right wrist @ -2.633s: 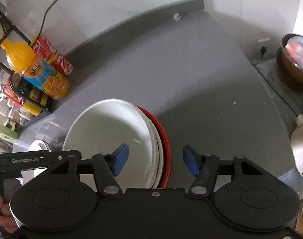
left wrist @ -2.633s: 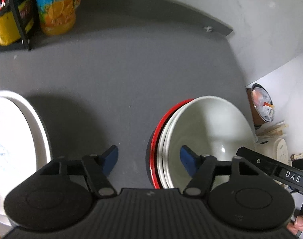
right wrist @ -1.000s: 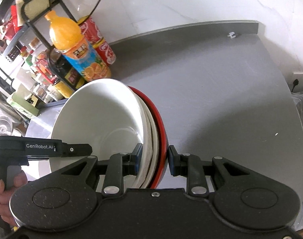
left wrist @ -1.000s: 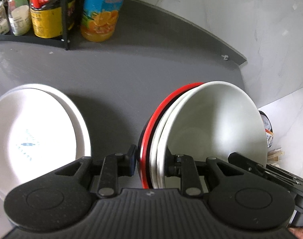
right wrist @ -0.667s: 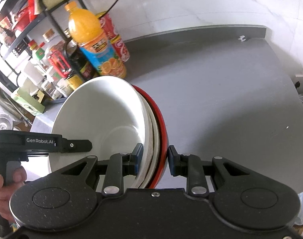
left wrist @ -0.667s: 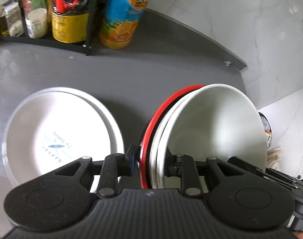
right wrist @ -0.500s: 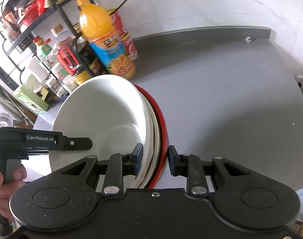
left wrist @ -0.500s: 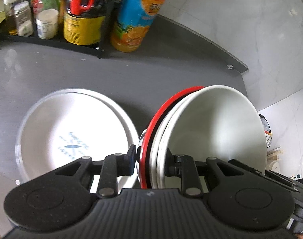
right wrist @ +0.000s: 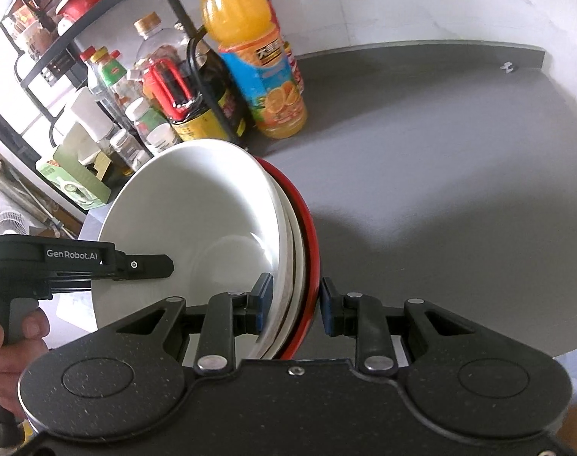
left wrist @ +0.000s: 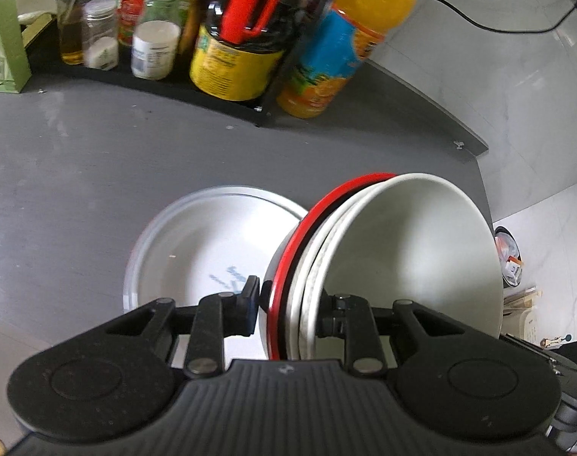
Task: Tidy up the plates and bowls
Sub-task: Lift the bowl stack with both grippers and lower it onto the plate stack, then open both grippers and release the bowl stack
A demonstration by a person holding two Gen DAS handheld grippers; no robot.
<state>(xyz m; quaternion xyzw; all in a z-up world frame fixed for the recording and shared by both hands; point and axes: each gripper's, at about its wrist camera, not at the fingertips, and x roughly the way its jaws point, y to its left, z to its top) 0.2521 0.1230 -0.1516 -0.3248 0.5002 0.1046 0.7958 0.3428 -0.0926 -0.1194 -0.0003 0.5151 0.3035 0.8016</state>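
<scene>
Grey countertop (right wrist: 440,159), white marble wall (left wrist: 516,87), black wire shelf (right wrist: 41,57).

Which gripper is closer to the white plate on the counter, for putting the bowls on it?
Probably left. The left gripper grips the bowl stack right beside the white plate; the right gripper holds the far rim.

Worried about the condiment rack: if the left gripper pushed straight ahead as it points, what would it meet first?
Probably the white plate on the counter, just ahead below the left gripper, clamped on the bowl stack; depth is unclear.
</scene>
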